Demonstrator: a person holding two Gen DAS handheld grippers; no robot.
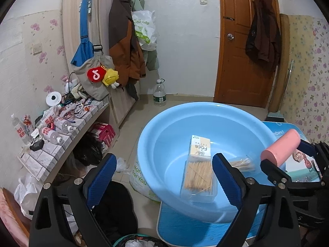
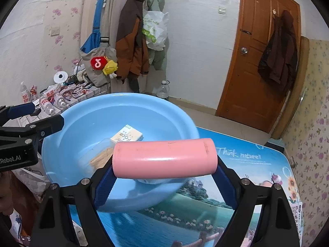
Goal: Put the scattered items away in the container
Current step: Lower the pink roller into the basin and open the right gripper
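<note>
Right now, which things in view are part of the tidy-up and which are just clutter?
Job:
- blue basin, the container
- clear box of toothpicks, inside it
- cotton swab pack, inside it
- pink cylinder, clamped in the right gripper at the basin's rim
- left gripper, open, nothing between its fingers

Lying about:
- jackets on the wall
- water bottle on the floor
- shelf bottles

Worktop [image 2: 257, 177] w/ printed lake-and-flowers cover, "Think natural" lettering: carries light blue basin [image 2: 86, 115] at its left end, overhanging the edge; tiled side shelf [image 1: 61, 144] at left: plastic bottles [image 1: 51, 133], sachets, white round gadget [image 1: 53, 98]; floor [image 1: 185, 98]: clear water bottle [image 1: 159, 93] by wall.
</note>
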